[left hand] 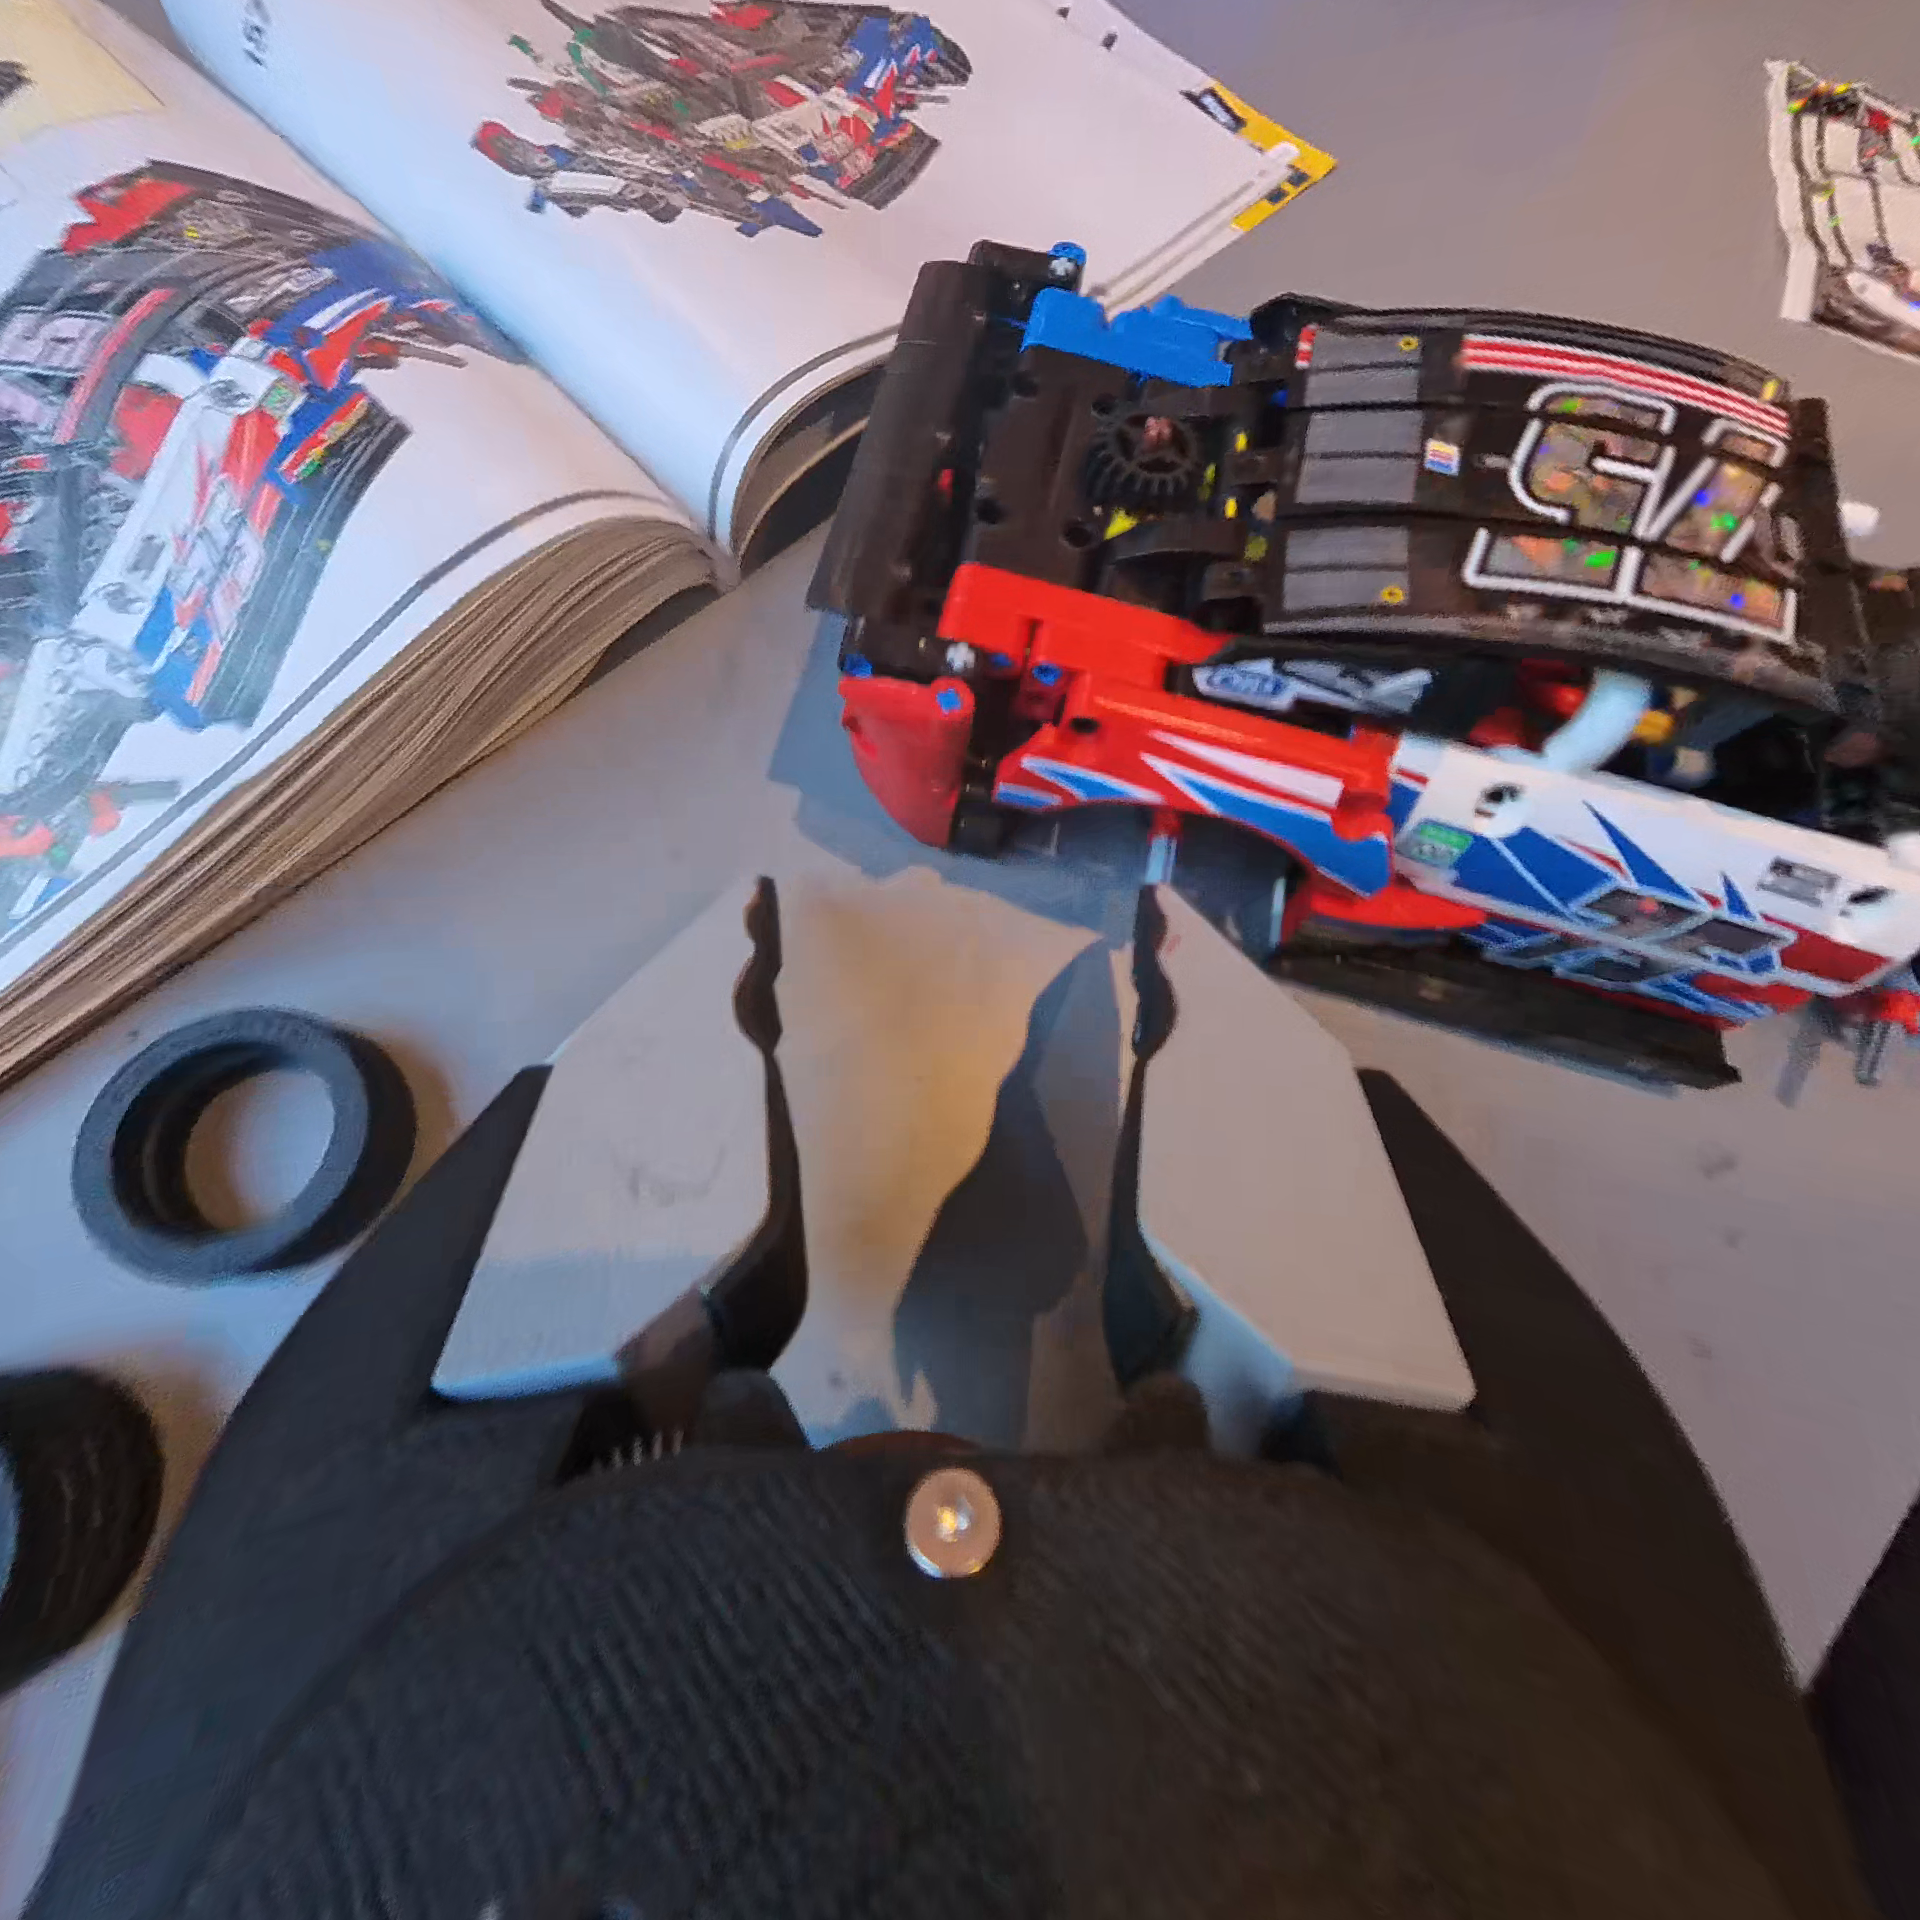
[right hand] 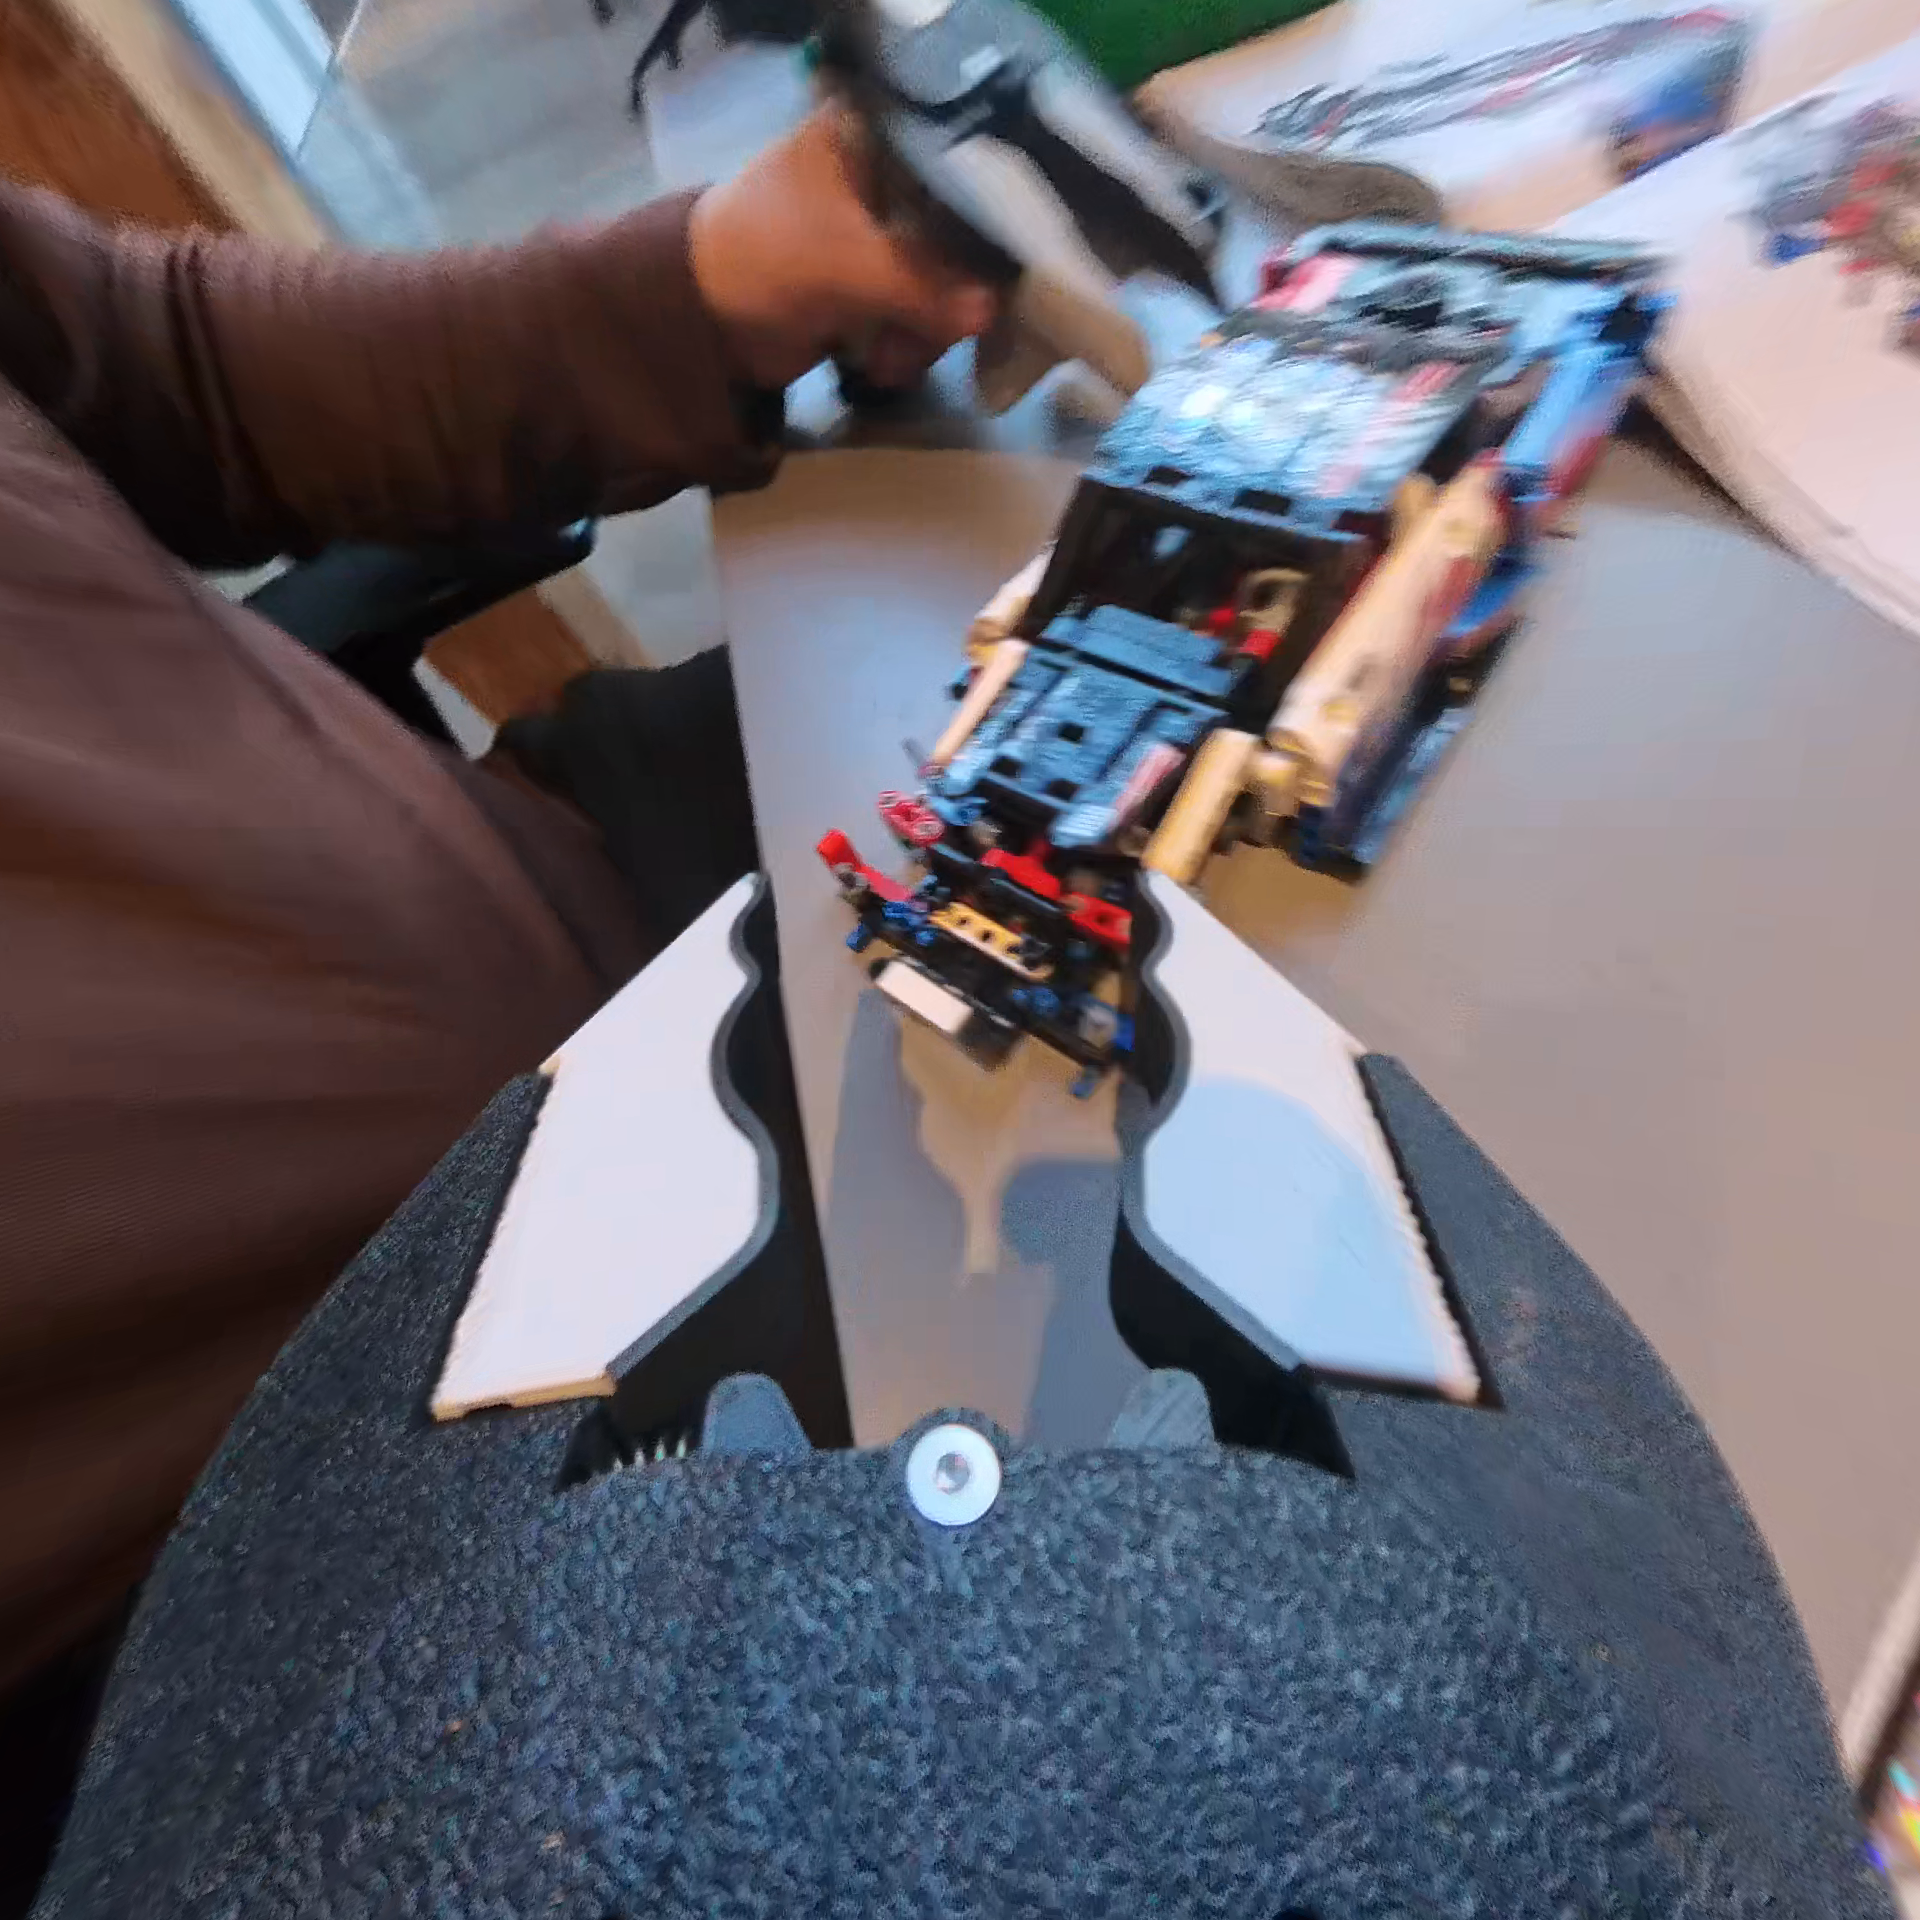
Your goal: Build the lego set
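Both of our grippers sit with their fingers apart over the grey table point(left hand: 623, 831), and neither one grips anything.

Our left gripper point(left hand: 951, 894) hovers with its tips just short of the toy car point(left hand: 1351, 582), near a small axle that sticks out under the red side panel; we cannot tell whether the right-hand tip touches it. That car, black on top with red, white and blue sides, lies just beside the open instruction book point(left hand: 416, 364), its far end over the page edge. We see two black tyres point(left hand: 244, 1143) at the left, and a sticker sheet point(left hand: 1849, 197) far right. Our right gripper point(right hand: 951, 894) frames the car's bare front end point(right hand: 987, 935), which lies between its tips; the view is blurred, so contact is unclear.
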{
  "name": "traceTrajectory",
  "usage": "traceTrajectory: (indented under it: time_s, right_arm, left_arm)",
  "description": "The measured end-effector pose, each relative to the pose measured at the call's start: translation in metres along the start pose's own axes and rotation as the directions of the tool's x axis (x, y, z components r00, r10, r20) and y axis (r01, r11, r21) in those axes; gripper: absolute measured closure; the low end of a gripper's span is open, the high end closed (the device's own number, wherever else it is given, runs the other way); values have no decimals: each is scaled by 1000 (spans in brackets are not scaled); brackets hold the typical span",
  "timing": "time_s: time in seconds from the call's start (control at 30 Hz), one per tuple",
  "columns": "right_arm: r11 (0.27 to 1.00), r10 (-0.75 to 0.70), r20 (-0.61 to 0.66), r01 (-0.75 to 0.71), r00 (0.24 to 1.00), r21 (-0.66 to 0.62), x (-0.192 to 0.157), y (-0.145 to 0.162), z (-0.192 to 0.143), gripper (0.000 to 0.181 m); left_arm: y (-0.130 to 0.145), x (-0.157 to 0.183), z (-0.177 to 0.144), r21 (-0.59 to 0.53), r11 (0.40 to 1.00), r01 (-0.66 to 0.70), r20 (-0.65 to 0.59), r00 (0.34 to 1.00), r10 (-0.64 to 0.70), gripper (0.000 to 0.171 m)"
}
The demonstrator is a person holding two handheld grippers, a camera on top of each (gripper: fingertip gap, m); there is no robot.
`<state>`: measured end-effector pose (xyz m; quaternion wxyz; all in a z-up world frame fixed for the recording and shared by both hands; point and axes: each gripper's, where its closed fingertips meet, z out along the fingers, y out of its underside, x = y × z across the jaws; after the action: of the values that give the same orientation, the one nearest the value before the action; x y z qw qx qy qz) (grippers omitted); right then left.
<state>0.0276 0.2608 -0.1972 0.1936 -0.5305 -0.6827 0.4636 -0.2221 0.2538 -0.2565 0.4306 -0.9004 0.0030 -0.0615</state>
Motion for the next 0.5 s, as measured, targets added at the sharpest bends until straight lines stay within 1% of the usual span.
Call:
traceTrajectory:
  time_s: [0.03,0.13,0.17,0.2,0.23,0.27,0.3,0.33,0.37,0.4,0.43,0.47,0.5]
  right_arm:
    - [999,20,-39,-18,999,42,11,0,-9,110]
    - [985,90,-204,-57,975,162,53,7,-32,103]
    - [979,114,-221,-72,969,191,60,10,-34,98]
    - [975,138,-196,-98,971,198,61,12,-34,98]
    - [974,156,-148,-127,977,189,57,14,-31,100]
    - [975,161,-97,-143,982,173,51,15,-26,104]
    - [977,151,-61,-140,987,158,45,13,-22,107]
    - [982,124,-43,-117,991,149,39,8,-17,112]
    - [987,85,-35,-79,996,142,32,1,-11,123]
    - [991,44,-32,-40,998,127,26,-7,-5,137]
    - [994,7,-43,-3,999,105,21,-15,1,149]
    - [996,-33,-56,38,998,83,18,-23,8,151]
    - [995,-78,-49,80,996,51,12,-28,16,152]
  left_arm:
    - [3,-1,-8,16,1000,3,12,1000,-4,101]
    - [12,-4,-35,89,996,30,34,999,-33,99]
    - [14,-3,-43,114,993,34,29,999,-38,102]
    - [16,3,-50,130,991,30,0,1000,-30,105]
    - [18,15,-54,136,991,13,-56,998,-5,113]
    - [23,28,-56,121,993,-14,-116,993,28,126]
    - [29,37,-54,86,995,-43,-140,989,55,131]
    - [35,40,-50,43,996,-80,-125,989,85,125]
    - [41,42,-44,-4,992,-127,-104,987,126,118]
    - [47,47,-38,-53,983,-173,-110,980,166,116]
    - [52,51,-33,-93,974,-207,-130,972,195,117]
    - [48,53,-29,-85,969,-230,-129,967,219,119]
    - [46,56,-25,-86,965,-248,-143,962,234,129]
